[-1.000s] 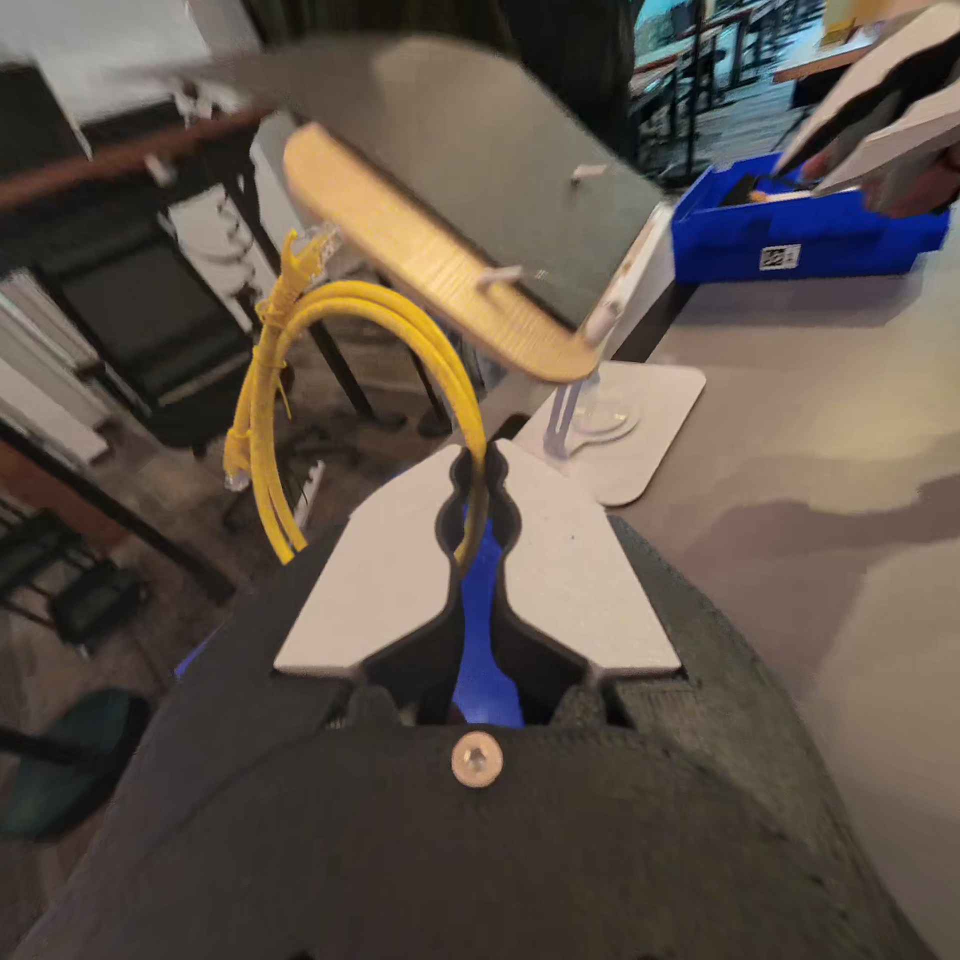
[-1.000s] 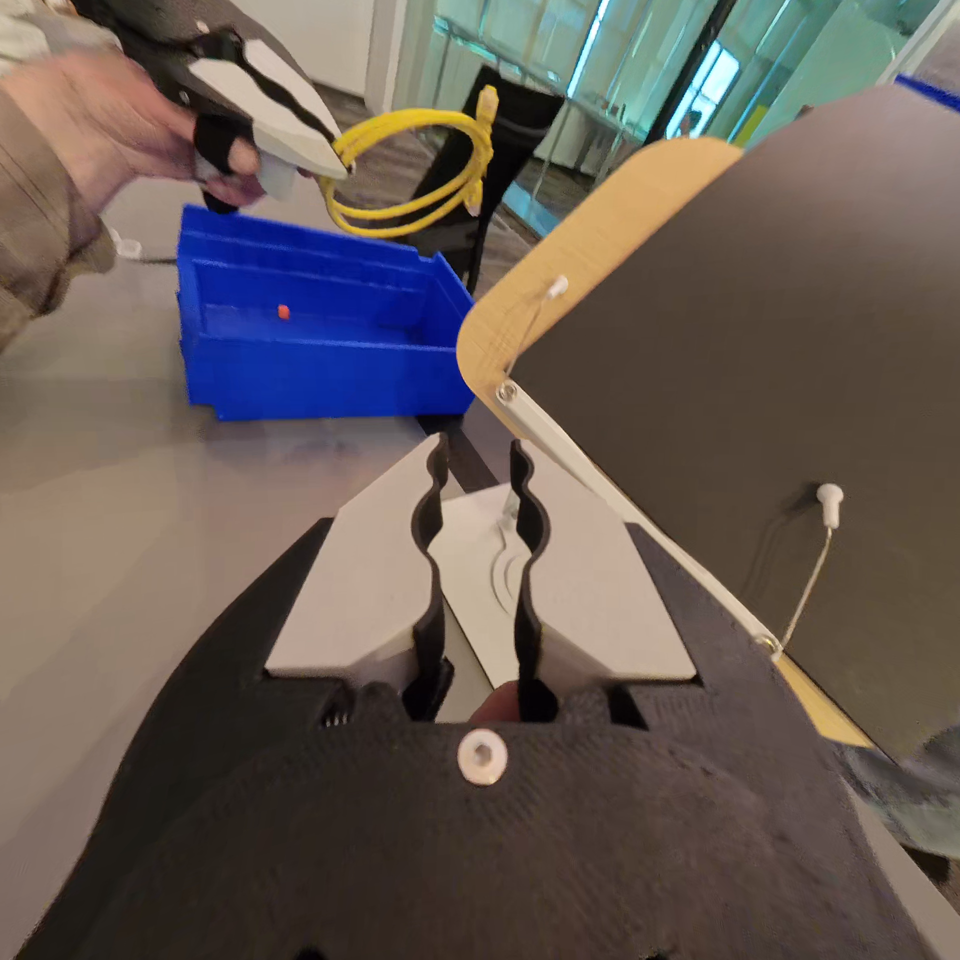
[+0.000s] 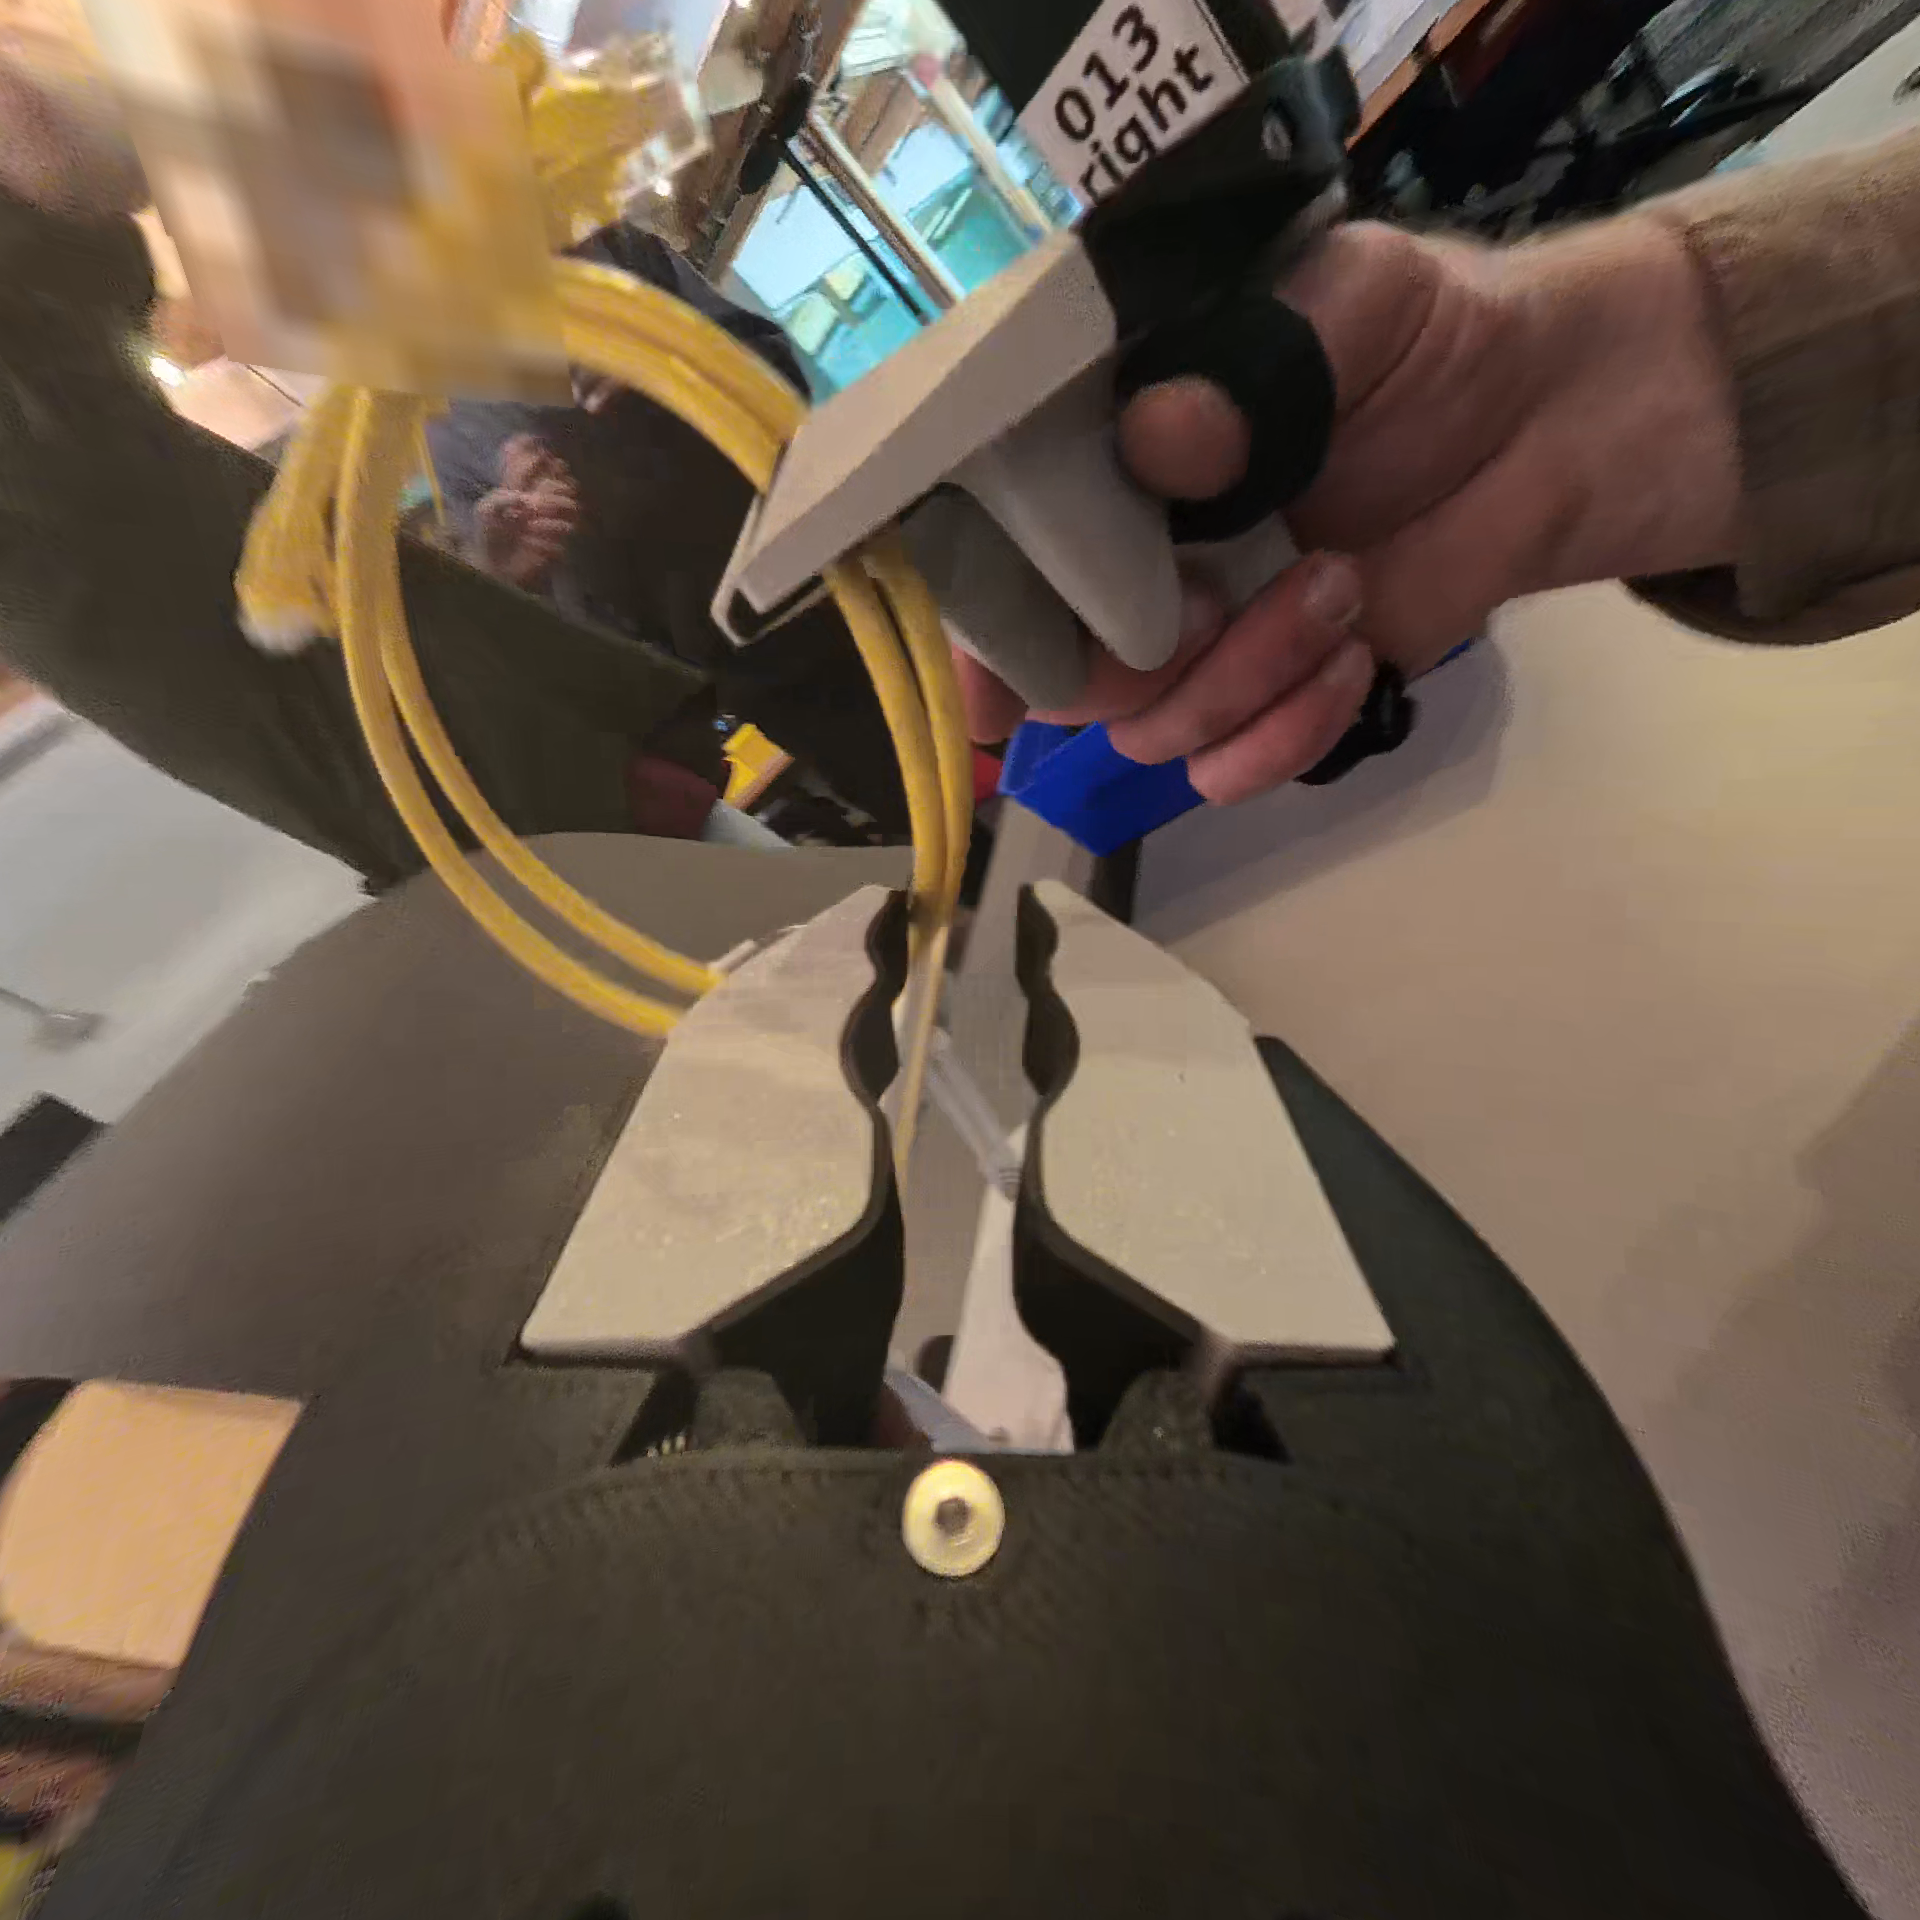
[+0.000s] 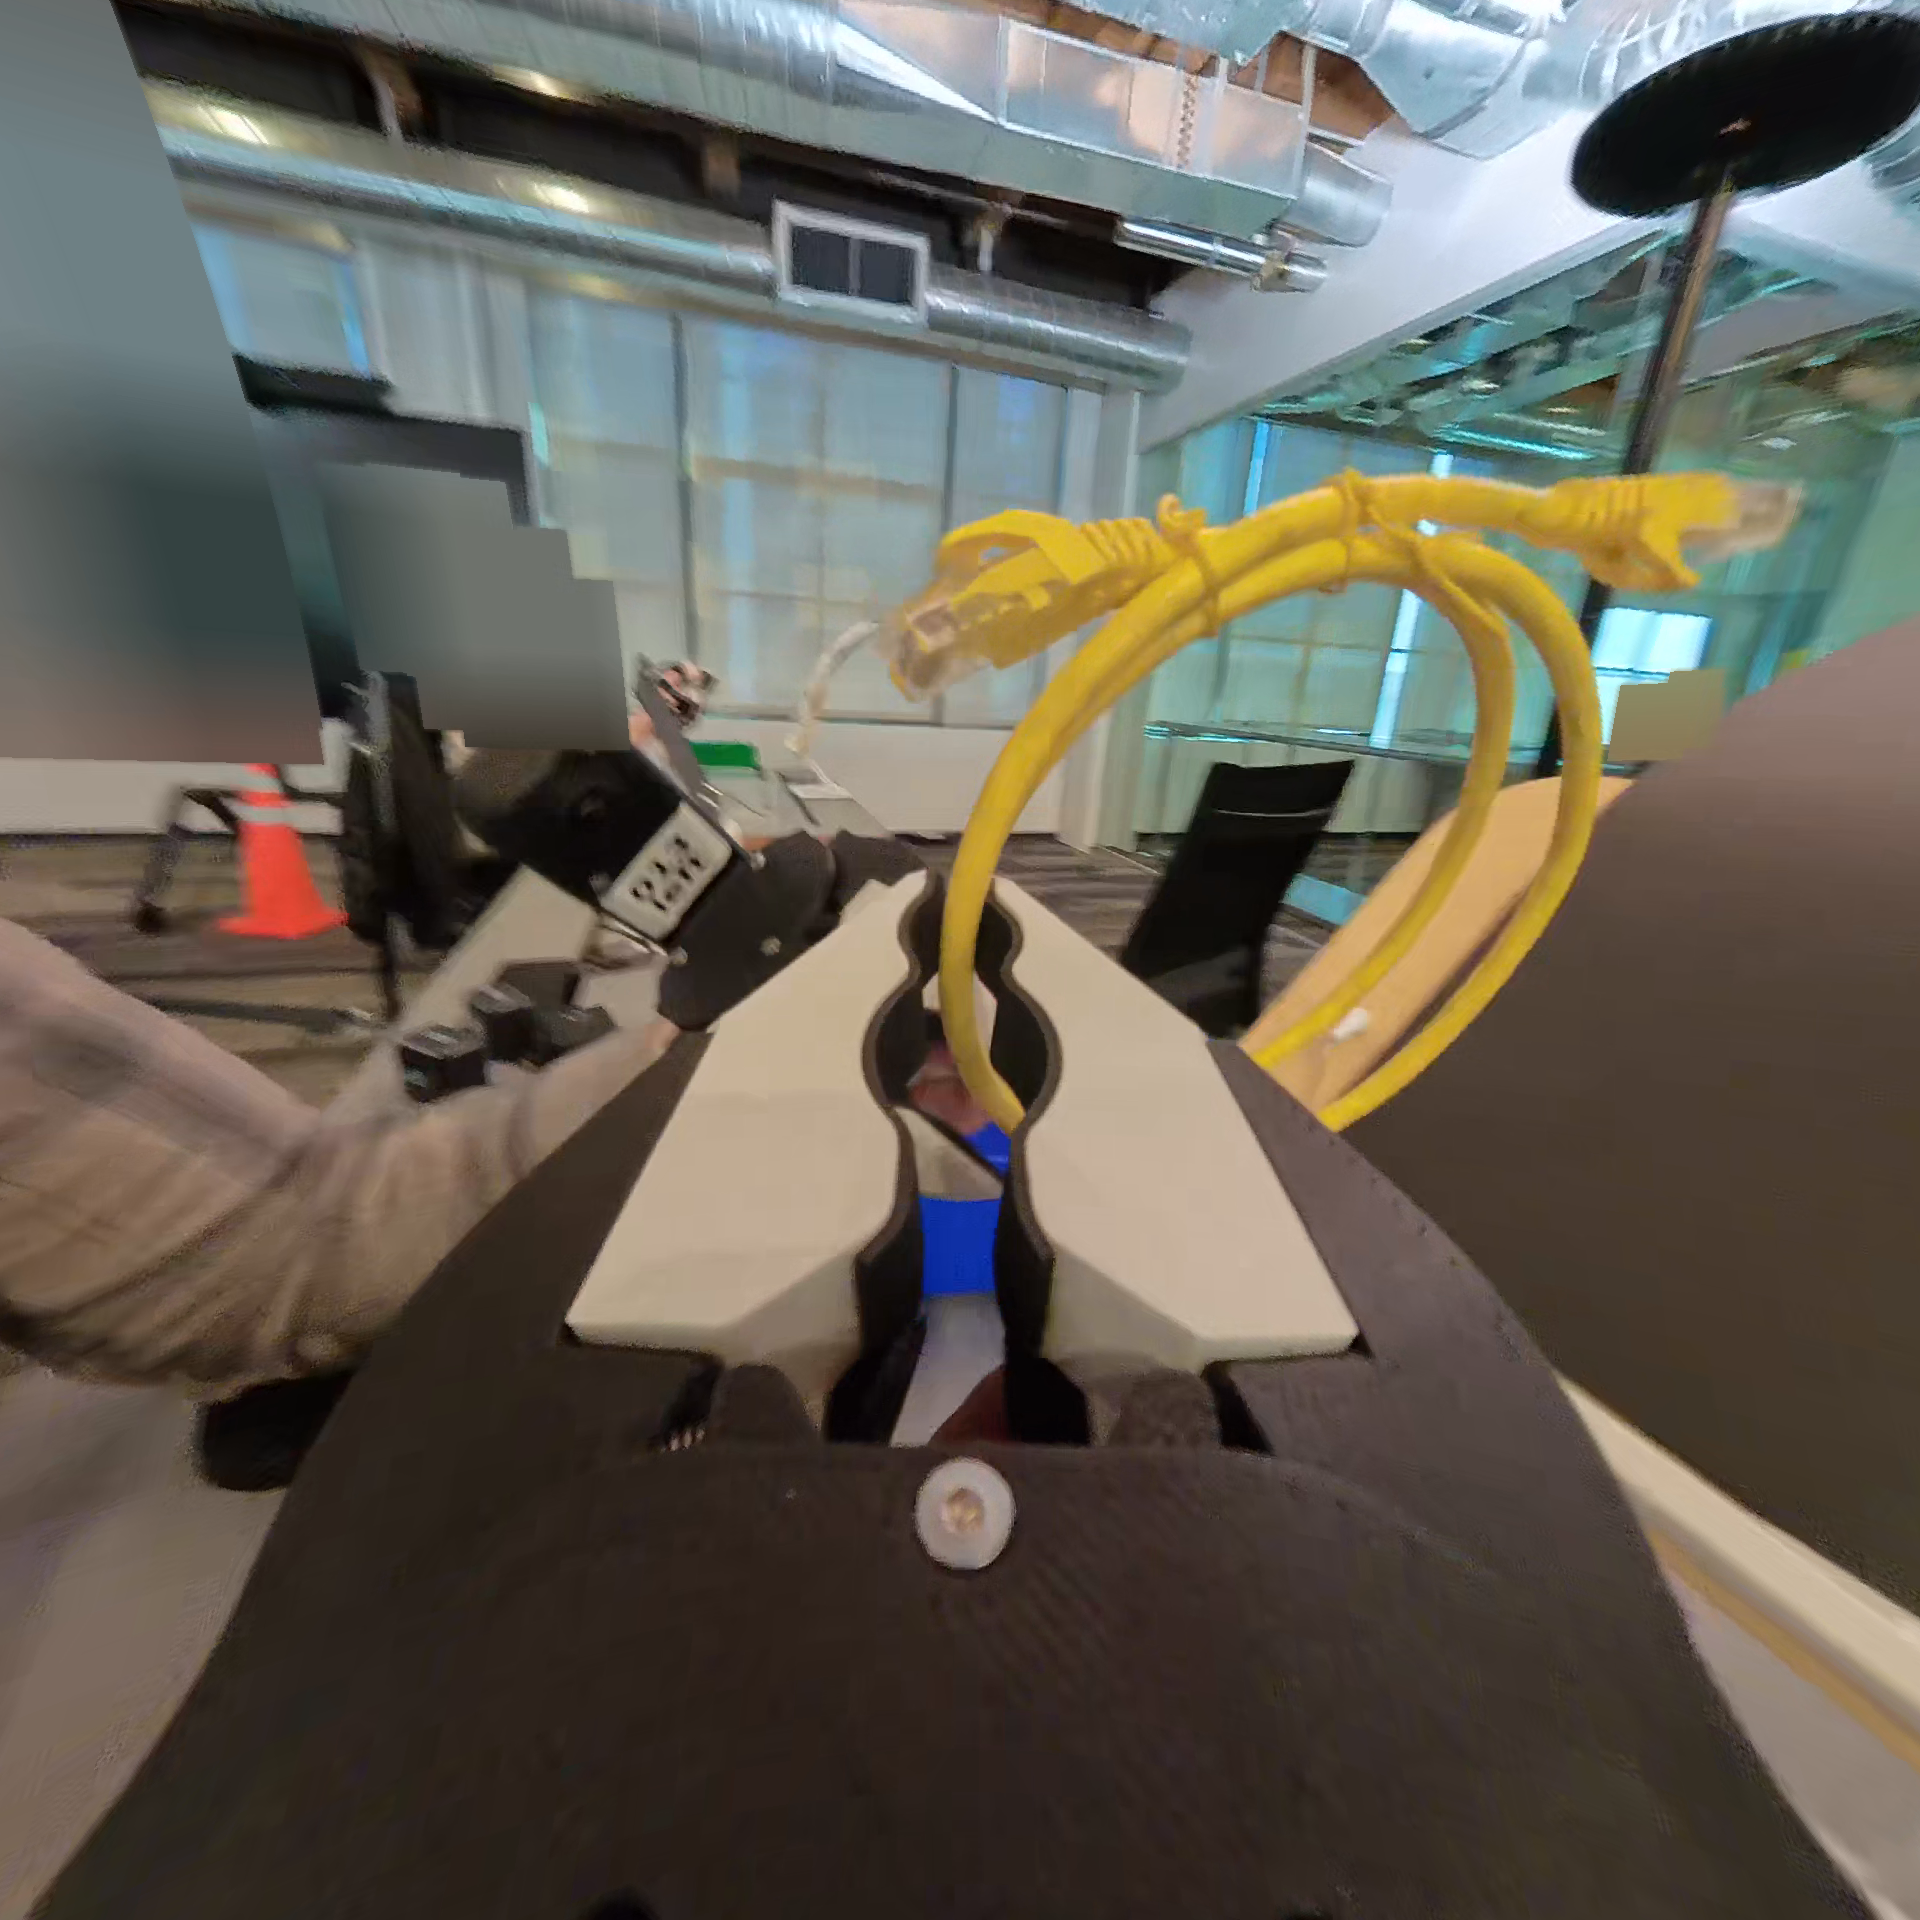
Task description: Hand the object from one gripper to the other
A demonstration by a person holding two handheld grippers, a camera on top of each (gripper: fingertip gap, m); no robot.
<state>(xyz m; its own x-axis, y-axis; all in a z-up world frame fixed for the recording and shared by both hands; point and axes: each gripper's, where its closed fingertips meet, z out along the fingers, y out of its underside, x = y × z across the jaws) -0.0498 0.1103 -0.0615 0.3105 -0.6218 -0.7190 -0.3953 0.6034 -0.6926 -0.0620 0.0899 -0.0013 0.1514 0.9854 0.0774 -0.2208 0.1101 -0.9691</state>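
Yellow cable between right gripper fingers

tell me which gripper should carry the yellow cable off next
Right. The right gripper is shut on the yellow cable, while the left gripper has its jaws apart, the cable loose between them.

Left tongs parted; right tongs clamped.

Yellow network cable: coiled, tie-bound loop; clear plugs at top; upright, held off table.
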